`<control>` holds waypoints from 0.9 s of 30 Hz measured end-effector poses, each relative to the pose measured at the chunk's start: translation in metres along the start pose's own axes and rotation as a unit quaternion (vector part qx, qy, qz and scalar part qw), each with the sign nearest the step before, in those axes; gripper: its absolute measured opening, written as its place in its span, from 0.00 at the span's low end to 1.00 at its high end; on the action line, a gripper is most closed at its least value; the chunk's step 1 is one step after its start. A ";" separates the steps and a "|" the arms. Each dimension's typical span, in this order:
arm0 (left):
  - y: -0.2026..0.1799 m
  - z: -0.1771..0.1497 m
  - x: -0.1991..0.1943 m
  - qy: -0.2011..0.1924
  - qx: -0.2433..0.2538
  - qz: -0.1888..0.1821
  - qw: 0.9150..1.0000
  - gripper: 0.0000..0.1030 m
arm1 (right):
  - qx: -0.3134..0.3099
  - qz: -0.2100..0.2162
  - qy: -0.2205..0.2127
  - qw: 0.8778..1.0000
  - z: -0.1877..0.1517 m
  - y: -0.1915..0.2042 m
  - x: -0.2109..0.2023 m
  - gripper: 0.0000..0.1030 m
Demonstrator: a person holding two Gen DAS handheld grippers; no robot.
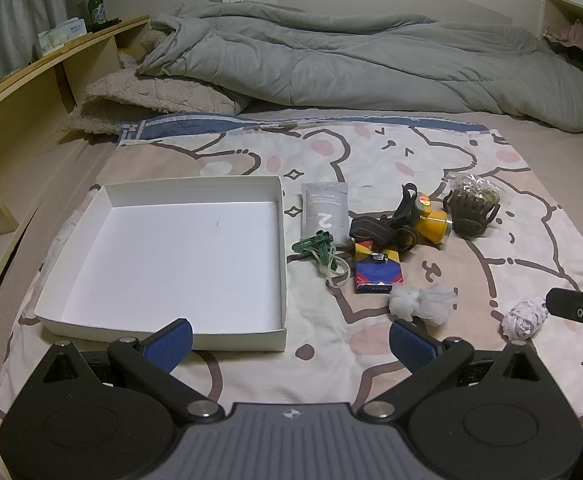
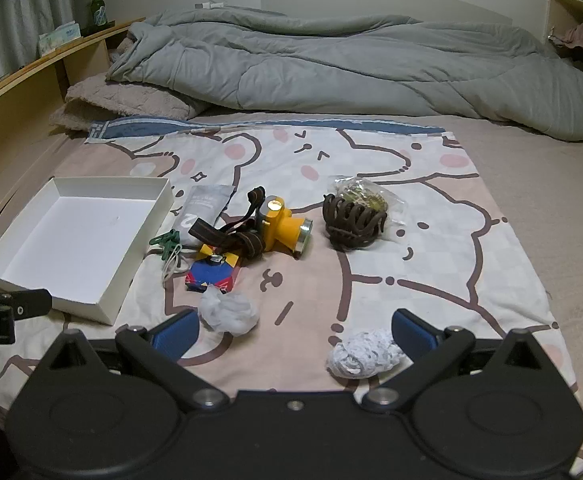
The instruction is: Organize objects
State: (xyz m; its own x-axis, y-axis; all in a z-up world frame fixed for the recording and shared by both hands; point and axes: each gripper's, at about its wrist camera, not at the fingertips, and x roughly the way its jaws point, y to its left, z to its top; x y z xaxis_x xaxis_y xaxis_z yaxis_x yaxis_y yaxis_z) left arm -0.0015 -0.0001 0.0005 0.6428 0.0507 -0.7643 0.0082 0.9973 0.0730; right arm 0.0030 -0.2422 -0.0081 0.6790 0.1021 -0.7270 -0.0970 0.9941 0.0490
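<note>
A white box (image 1: 163, 256) lies open on a cartoon-print blanket (image 1: 411, 152) spread over the bed, and everything else sits to the right of the box. Just beside its right wall lies a grey pouch (image 1: 325, 210), with a green clip (image 1: 315, 248) and a pale cord (image 1: 337, 268) at the pouch's near end. Further right of the box a yellow headlamp (image 1: 435, 224) lies with its dark strap (image 1: 375, 232) bunched up, the strap partly over a blue and red card box (image 1: 377, 274). Beyond the headlamp, still further from the box, a brown hair claw (image 1: 471, 208) rests against a clear bag (image 1: 473, 186) of something yellowish. Nearer the camera than the card box sits a white mesh ball (image 1: 421, 302), and well right of the box a crumpled paper ball (image 1: 525, 318).

The left gripper (image 1: 291, 336) hovers over the blanket at the box's near right corner, its blue fingers (image 1: 169, 342) spread wide with nothing between them. The right gripper (image 2: 295, 334) hovers well to the right of the box, likewise spread wide and holding nothing; the paper ball lies just inside its right finger, the mesh ball just beyond its left finger.

Behind the blanket, far from the box, a grey quilt (image 1: 351, 56) is heaped across the bed, and a green bottle (image 1: 94, 6) stands on the wooden shelf (image 1: 31, 76) to the box's left
</note>
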 end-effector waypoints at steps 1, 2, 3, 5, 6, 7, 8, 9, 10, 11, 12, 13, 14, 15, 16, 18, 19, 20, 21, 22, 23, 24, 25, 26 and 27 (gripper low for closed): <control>0.000 0.000 0.000 0.000 0.001 0.001 1.000 1.00 | 0.000 0.000 0.000 1.000 0.000 0.000 0.000 1.00; 0.000 0.000 0.000 -0.001 0.001 0.001 1.000 1.00 | 0.000 0.000 0.000 1.000 0.000 0.000 -0.001 1.00; 0.001 0.000 0.000 -0.001 0.001 0.001 1.000 1.00 | 0.000 0.001 0.000 1.000 0.000 0.000 -0.001 1.00; 0.000 -0.001 0.000 -0.002 0.001 0.003 1.000 1.00 | 0.000 0.000 0.000 1.000 0.000 0.000 -0.001 1.00; 0.000 0.000 0.000 -0.003 0.001 0.003 1.000 1.00 | 0.000 0.000 0.000 1.000 0.001 0.001 -0.002 1.00; 0.000 0.000 0.000 -0.002 0.001 0.003 1.000 1.00 | 0.000 0.000 0.001 1.000 0.001 0.001 -0.002 1.00; 0.000 0.000 0.000 -0.002 0.000 0.002 1.000 1.00 | 0.000 0.001 0.001 1.000 0.000 0.001 -0.002 1.00; 0.000 -0.001 -0.001 -0.002 0.000 0.003 1.000 1.00 | 0.000 0.000 0.001 1.000 0.000 0.001 -0.002 1.00; 0.000 0.000 -0.001 -0.002 0.000 0.003 1.000 1.00 | 0.000 0.000 0.001 1.000 0.000 0.001 -0.002 1.00; 0.000 0.000 -0.001 -0.002 -0.001 0.003 1.000 1.00 | 0.000 0.000 0.001 1.000 0.000 0.001 -0.002 1.00; 0.001 0.000 -0.001 -0.001 -0.001 0.003 1.000 1.00 | 0.000 0.001 0.001 1.000 0.000 0.000 -0.002 1.00; 0.001 0.000 -0.001 -0.001 -0.001 0.002 1.000 1.00 | 0.000 0.001 0.001 1.000 0.001 0.001 -0.003 1.00; 0.001 0.000 -0.001 -0.001 -0.001 0.002 1.000 1.00 | 0.000 0.001 0.001 1.000 0.000 0.000 -0.002 1.00; 0.001 0.000 -0.002 -0.001 -0.001 0.001 1.000 1.00 | -0.001 0.000 0.001 1.000 0.000 0.001 -0.002 1.00; 0.001 0.000 -0.001 -0.001 -0.001 0.002 1.000 1.00 | 0.000 0.000 0.001 1.000 0.000 0.001 -0.003 1.00; 0.001 0.000 -0.001 -0.001 -0.001 0.002 1.000 1.00 | 0.000 0.001 0.002 1.000 0.000 0.001 -0.002 1.00; 0.001 0.000 -0.001 -0.001 -0.001 0.002 1.000 1.00 | 0.000 0.001 0.002 1.000 0.000 0.001 -0.002 1.00; 0.001 0.000 -0.002 -0.001 -0.001 0.002 1.000 1.00 | 0.000 0.001 0.002 1.000 0.000 0.001 -0.002 1.00; 0.001 0.000 -0.001 -0.001 -0.001 0.002 1.000 1.00 | 0.000 0.001 0.001 1.000 0.000 0.001 -0.002 1.00; 0.001 0.000 -0.001 -0.001 -0.001 0.002 1.000 1.00 | -0.001 0.001 0.001 1.000 -0.001 0.001 -0.001 1.00; 0.001 0.000 -0.001 -0.001 -0.001 0.002 1.000 1.00 | 0.000 0.000 0.002 1.000 0.000 0.001 -0.002 1.00; 0.001 0.000 -0.001 -0.001 -0.001 0.002 1.000 1.00 | 0.000 0.000 0.002 1.000 0.000 0.001 -0.002 1.00; 0.001 0.000 -0.001 -0.001 -0.001 0.002 1.000 1.00 | 0.000 0.000 0.002 1.000 0.000 0.001 -0.002 1.00; 0.001 0.000 -0.001 -0.001 -0.001 0.002 1.000 1.00 | 0.000 0.000 0.002 1.000 -0.001 0.001 -0.002 1.00; 0.001 0.000 -0.002 -0.001 0.000 0.002 1.000 1.00 | 0.000 0.000 0.002 1.000 0.000 0.001 -0.002 1.00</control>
State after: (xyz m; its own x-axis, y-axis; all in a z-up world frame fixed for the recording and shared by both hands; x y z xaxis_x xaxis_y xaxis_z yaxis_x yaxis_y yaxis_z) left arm -0.0029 0.0006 0.0014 0.6445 0.0537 -0.7627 0.0055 0.9972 0.0749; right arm 0.0015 -0.2417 -0.0072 0.6753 0.1023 -0.7304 -0.0973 0.9940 0.0492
